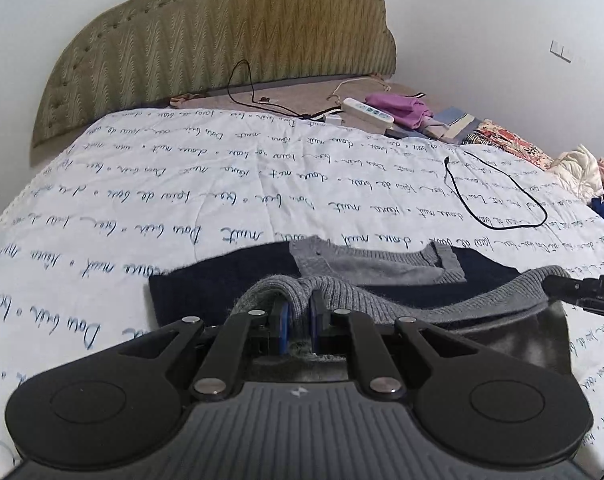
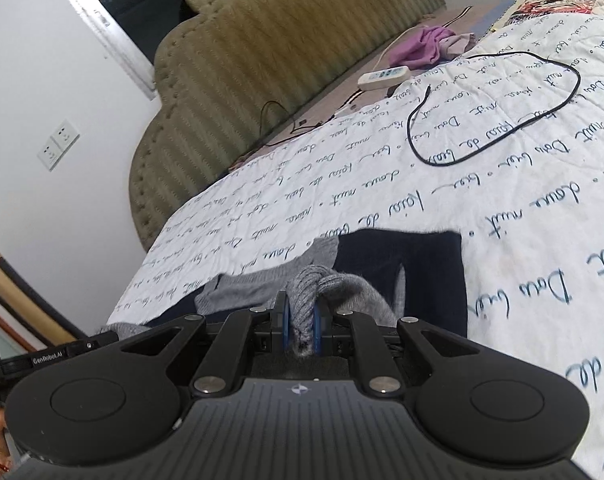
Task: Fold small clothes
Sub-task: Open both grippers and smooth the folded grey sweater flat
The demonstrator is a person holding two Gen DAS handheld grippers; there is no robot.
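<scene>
A small navy and grey knit sweater lies on the bed, its grey collar facing away; it also shows in the right wrist view. My left gripper is shut on the sweater's grey ribbed hem, lifted over the navy body. My right gripper is shut on the same grey hem at the other end. The right gripper's tip shows at the right edge of the left wrist view. The left gripper's side shows at the left of the right wrist view.
The white bedspread with blue script covers the bed. A black cable loop lies beyond the sweater. A white power strip, purple cloth and other clothes sit near the green padded headboard.
</scene>
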